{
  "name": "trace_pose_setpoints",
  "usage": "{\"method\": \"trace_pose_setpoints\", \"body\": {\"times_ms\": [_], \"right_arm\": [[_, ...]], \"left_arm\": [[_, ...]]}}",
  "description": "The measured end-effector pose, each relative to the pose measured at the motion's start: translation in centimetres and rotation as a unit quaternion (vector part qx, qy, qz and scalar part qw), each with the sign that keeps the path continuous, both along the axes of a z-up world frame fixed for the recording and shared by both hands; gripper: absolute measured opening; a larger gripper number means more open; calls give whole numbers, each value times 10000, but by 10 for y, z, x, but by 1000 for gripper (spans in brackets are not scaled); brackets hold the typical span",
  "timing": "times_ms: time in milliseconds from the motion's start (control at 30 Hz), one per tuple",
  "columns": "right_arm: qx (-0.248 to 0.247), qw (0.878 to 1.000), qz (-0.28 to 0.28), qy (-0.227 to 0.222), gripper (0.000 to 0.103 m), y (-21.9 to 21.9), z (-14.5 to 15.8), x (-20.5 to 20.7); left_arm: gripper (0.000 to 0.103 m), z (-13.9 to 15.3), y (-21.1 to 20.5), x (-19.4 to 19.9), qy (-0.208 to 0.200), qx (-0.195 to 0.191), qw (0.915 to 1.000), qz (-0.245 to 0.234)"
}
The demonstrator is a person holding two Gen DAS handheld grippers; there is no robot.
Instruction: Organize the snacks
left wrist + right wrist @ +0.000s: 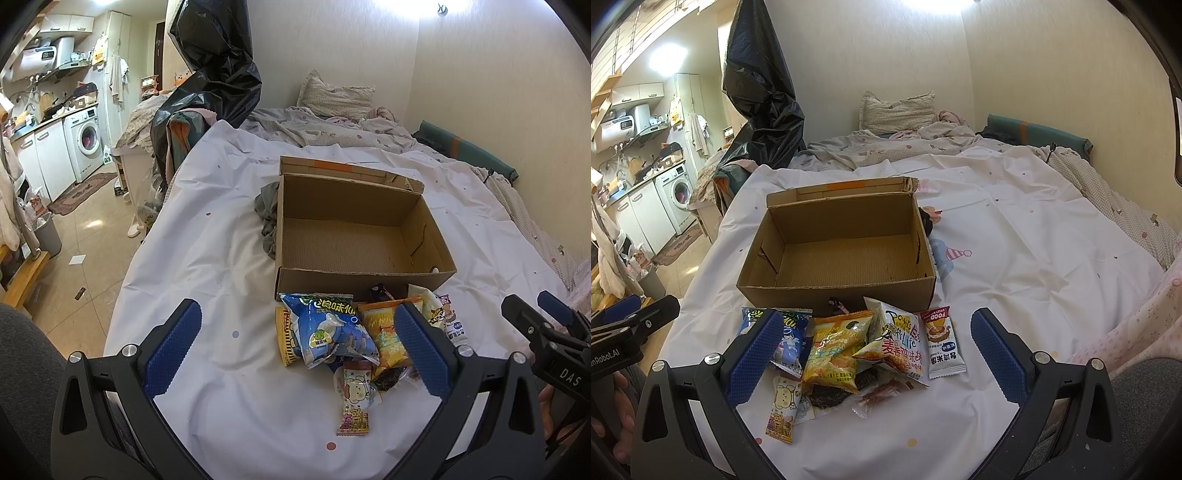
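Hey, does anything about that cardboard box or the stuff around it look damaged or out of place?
Yes. The cardboard box has a jagged tear in one side wall and a ragged top rim. A crumpled grey cloth is wedged against its outer side. The snack packets lie in a loose heap in front; none is inside.

both views look forward and slightly down along open blue-padded fingers, from low over the near edge of the bed (229, 229). the left wrist view sits left of the snacks (332, 332), facing the box (351, 236) from near. the right wrist view sits further right. both share box, snacks, pillow (897, 107), kitchen (657, 184).
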State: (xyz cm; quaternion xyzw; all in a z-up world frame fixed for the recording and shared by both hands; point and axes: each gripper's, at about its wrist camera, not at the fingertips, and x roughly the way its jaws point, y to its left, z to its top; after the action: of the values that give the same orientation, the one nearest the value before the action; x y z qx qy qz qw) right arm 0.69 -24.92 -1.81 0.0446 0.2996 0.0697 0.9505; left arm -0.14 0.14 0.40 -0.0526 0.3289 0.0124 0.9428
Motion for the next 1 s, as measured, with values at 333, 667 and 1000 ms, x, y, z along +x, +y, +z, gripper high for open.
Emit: {"method": "trace_pose_setpoints", "body": {"times_ms": [333,667,1000], "right_arm": [[0,10000,-4,3,103,0,0,0],[4,10000,-4,2,103,0,0,0],[4,10000,32,41,103,4,0,2]], "left_arm": [[103,1,1,0,-3,-3,10000,4],[103,1,1,-1,-1,-4,10000,6],[103,1,2,-1,-12,0,10000,6]]}}
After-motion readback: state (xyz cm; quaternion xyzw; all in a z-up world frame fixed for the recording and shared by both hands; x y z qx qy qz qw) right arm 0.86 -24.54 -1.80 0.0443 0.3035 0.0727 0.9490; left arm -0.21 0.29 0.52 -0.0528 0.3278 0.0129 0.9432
